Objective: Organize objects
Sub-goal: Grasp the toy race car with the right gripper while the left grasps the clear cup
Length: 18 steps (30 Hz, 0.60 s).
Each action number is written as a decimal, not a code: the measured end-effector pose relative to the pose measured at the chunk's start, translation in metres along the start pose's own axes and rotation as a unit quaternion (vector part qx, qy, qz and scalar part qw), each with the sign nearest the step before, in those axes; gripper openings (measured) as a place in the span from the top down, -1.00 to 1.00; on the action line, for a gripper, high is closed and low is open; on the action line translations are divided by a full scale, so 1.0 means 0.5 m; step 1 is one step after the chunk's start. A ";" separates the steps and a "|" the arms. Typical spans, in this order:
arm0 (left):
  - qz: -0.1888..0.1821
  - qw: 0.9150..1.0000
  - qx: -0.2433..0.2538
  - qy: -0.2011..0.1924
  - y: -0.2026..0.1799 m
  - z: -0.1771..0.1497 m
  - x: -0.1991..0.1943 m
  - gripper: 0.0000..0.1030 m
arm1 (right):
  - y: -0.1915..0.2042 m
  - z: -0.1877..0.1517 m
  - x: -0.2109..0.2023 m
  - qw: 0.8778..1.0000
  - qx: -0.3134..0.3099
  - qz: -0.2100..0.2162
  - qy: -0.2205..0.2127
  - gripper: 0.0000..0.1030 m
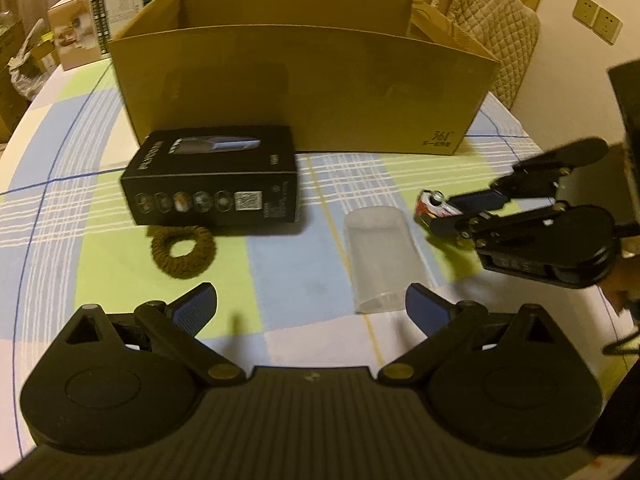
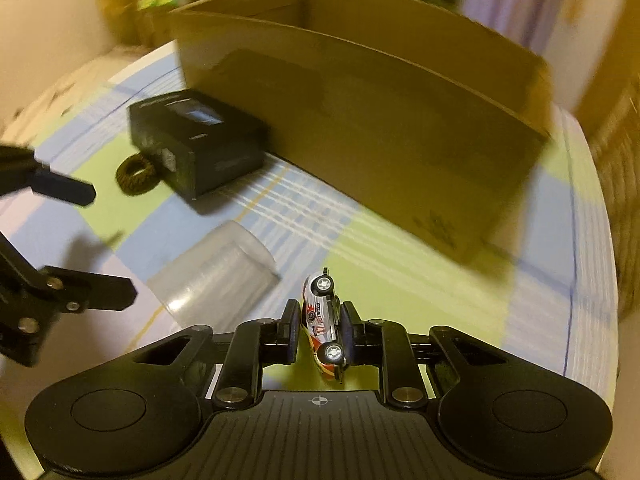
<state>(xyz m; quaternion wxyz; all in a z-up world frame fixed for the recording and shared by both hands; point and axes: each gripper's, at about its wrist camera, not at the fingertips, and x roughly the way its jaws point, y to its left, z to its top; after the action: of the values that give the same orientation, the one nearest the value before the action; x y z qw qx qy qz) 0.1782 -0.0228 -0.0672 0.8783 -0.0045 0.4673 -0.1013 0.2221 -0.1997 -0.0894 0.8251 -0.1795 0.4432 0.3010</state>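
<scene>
My right gripper is shut on a small white and red toy car, held on its side above the table; the car also shows in the left wrist view. My left gripper is open and empty, low over the table, with a clear plastic cup lying on its side just ahead of its right finger. A black product box and a brown hair tie lie to the left. A big open cardboard box stands behind them.
The table has a checked green, blue and white cloth. A printed carton stands at the far left and a chair with a quilted cover is behind the cardboard box.
</scene>
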 end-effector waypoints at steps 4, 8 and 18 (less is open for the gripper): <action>-0.006 1.000 0.013 0.003 -0.024 0.012 0.016 -0.88 | -0.028 -0.030 -0.022 0.998 0.059 -0.007 0.002 0.65; -0.011 1.000 0.021 0.014 -0.050 0.019 0.046 -0.68 | -0.050 -0.054 -0.036 0.995 0.103 0.001 -0.002 0.65; -0.028 0.999 0.026 0.030 -0.097 0.030 0.106 -0.14 | -0.071 -0.077 -0.059 0.989 0.147 0.009 -0.011 0.65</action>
<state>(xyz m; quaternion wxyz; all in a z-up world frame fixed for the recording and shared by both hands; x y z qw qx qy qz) 0.2109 -0.0812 -0.0973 0.8603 0.0085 0.4908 -0.1376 0.2087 -0.2582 -0.0844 0.8445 -0.0488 0.4752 0.2420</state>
